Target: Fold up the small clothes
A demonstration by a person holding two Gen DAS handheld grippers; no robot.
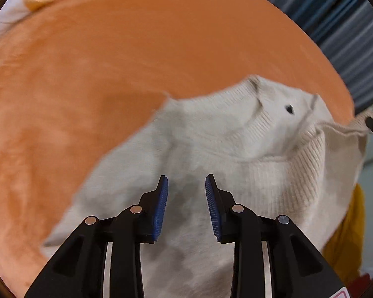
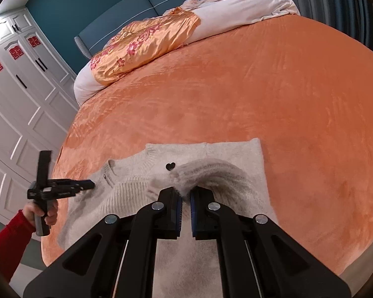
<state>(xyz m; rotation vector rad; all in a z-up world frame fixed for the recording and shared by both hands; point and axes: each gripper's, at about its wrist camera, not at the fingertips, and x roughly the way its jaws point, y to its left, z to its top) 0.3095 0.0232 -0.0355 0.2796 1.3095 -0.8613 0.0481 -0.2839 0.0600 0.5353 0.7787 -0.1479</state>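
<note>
A cream knit sweater (image 2: 226,154) with a small black heart (image 2: 170,166) lies flat on the orange bed cover (image 2: 261,87), collar to the left. My right gripper (image 2: 185,196) is shut on a ribbed sleeve cuff (image 2: 201,171) lifted over the sweater's chest. In the left wrist view the same sweater (image 1: 211,136) fills the lower middle, blurred. My left gripper (image 1: 186,188) hovers over its body, open, with nothing between the blue pads. A hand in a red sleeve (image 2: 10,238) holds the left gripper (image 2: 87,185) near the collar's edge.
A floral satin quilt (image 2: 141,47) and white bedding (image 2: 248,10) lie at the head of the bed. White wardrobe doors (image 2: 17,99) stand to the left. Striped curtains (image 1: 348,37) hang beyond the bed's far edge. Something yellow (image 1: 345,236) shows below the bed edge.
</note>
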